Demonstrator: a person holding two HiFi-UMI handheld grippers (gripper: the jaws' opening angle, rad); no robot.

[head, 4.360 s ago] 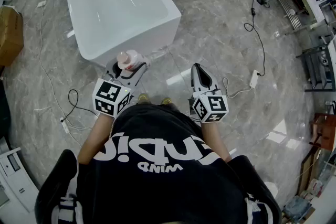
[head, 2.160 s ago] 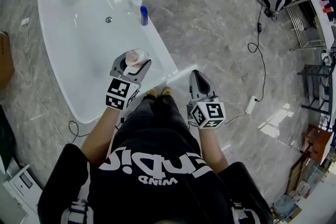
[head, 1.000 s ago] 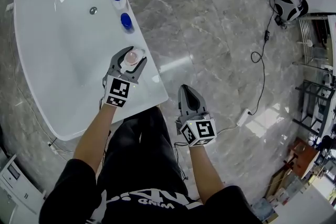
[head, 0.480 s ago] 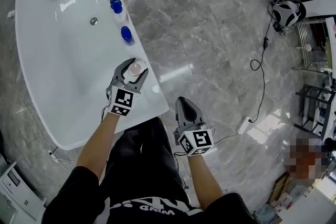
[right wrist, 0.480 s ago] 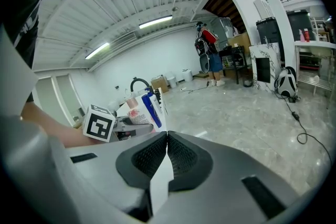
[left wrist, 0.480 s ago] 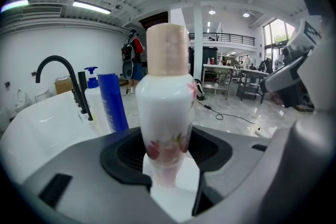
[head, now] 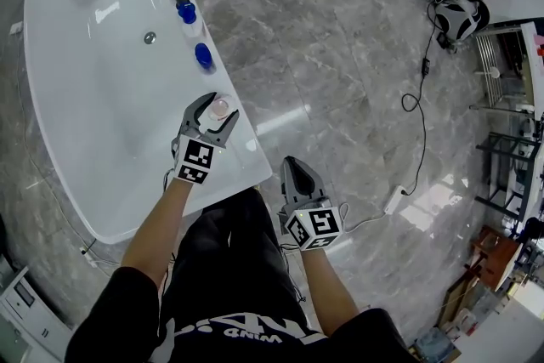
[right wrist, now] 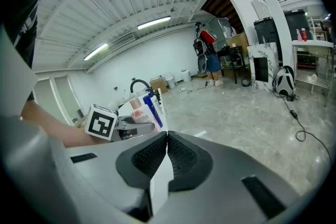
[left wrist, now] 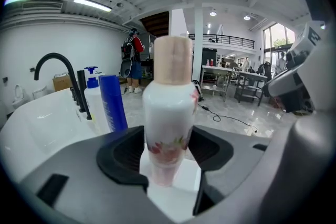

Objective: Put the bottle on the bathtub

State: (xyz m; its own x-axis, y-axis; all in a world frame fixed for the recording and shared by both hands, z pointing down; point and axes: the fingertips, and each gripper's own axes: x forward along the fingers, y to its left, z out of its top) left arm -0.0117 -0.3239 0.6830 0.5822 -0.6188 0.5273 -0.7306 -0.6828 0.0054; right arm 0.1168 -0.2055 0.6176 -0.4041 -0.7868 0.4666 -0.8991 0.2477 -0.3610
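Standing on the bathtub (head: 248, 155) rim, the floral bottle (left wrist: 169, 123) sits untouched between my left gripper (head: 222, 104) fingers, which have just been opening wide; withdrawing crookedly could topple it. My right gripper (head: 295, 172) fingers are pressed together.

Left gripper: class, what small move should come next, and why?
Probably draw the left gripper straight back toward the person. Its jaws have just been opening, and the bottle stands upright on the bathtub rim between them, apparently unclamped.
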